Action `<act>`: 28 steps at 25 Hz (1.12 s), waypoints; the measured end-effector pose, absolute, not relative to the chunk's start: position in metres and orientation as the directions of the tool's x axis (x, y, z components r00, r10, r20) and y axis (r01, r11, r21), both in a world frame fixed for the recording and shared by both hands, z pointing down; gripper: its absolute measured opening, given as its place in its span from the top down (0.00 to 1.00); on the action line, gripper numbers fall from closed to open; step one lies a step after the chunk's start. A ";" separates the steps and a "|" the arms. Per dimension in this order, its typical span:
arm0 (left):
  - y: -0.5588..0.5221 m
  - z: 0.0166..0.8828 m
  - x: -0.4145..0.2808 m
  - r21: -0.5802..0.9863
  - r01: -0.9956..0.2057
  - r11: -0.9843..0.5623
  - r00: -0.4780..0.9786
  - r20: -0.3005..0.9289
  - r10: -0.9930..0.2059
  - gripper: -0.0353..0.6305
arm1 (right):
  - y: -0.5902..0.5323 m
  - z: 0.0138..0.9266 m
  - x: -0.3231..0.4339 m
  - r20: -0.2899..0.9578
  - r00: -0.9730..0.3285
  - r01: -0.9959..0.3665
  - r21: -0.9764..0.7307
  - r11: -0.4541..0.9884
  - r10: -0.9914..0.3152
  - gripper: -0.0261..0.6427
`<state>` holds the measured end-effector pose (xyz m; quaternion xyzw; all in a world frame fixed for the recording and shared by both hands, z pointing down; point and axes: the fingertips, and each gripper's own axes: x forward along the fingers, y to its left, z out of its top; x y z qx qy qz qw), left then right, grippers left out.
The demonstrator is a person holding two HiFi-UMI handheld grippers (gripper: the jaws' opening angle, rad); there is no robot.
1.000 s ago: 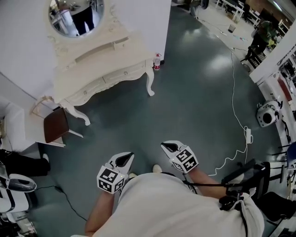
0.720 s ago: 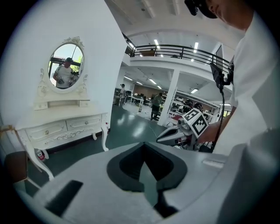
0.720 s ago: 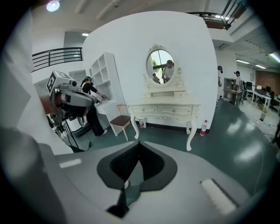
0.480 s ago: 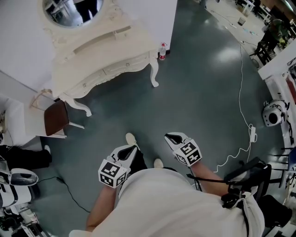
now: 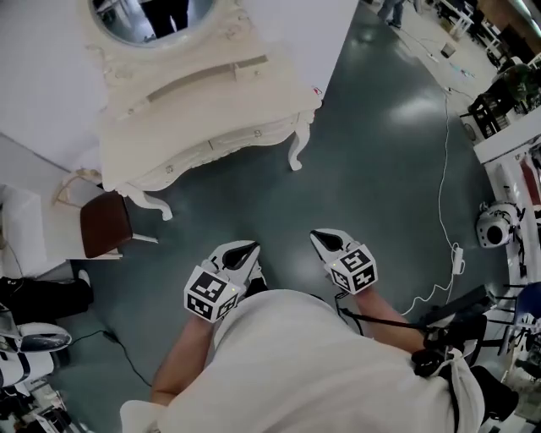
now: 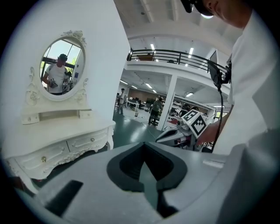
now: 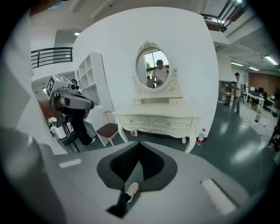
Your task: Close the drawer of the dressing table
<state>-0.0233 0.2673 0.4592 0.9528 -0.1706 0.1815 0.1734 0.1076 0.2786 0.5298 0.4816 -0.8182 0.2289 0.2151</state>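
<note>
Both tools have come nearer the dressing table (image 5: 203, 101) over the last second, and it now fills more of the top of the head view, though it is well apart from them across open floor (image 5: 372, 161). Nearest, the left tool (image 5: 245, 250) has its jaws pressed together on nothing. The right tool (image 5: 325, 239) has just been closing, and its jaws meet empty too; past them only the person's shoe (image 7: 131, 189) and floor show. The step in hand looks like the approach, with no contact yet. Further off, a brown-seated chair (image 5: 106, 227) stands at one end of the dressing table and a small bottle (image 7: 201, 136) by the leg at the other. The two drawer fronts (image 7: 151, 121) under the tabletop look roughly flush from here; I cannot make out which one stands open, and nothing of their insides is visible. The next move probably calls for walking up, finding the protruding front, and pushing it squarely with a closed tool tip. Farthest back is the oval mirror (image 5: 152, 13).
</note>
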 end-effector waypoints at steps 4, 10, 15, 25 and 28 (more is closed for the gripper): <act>0.213 0.463 -0.057 0.260 -0.410 -0.874 0.868 0.406 -0.286 0.94 | 0.216 0.530 0.082 0.572 -0.444 -0.884 -0.154 0.441 -0.689 0.96; 0.164 0.466 -0.090 0.275 -0.457 -0.846 0.853 0.407 -0.328 0.94 | 0.151 0.528 0.059 0.570 -0.461 -0.875 -0.164 0.456 -0.680 0.96; 0.130 0.465 -0.104 0.280 -0.488 -0.827 0.840 0.407 -0.358 0.94 | 0.104 0.526 0.058 0.568 -0.457 -0.876 -0.155 0.456 -0.684 0.96; 0.025 0.464 -0.109 0.265 -0.607 -0.749 0.770 0.428 -0.473 0.94 | -0.029 0.549 0.077 0.579 -0.499 -0.846 -0.161 0.509 -0.645 0.94; -0.011 0.461 -0.100 0.258 -0.634 -0.729 0.748 0.444 -0.493 0.94 | -0.078 0.550 0.089 0.579 -0.512 -0.834 -0.159 0.528 -0.634 0.93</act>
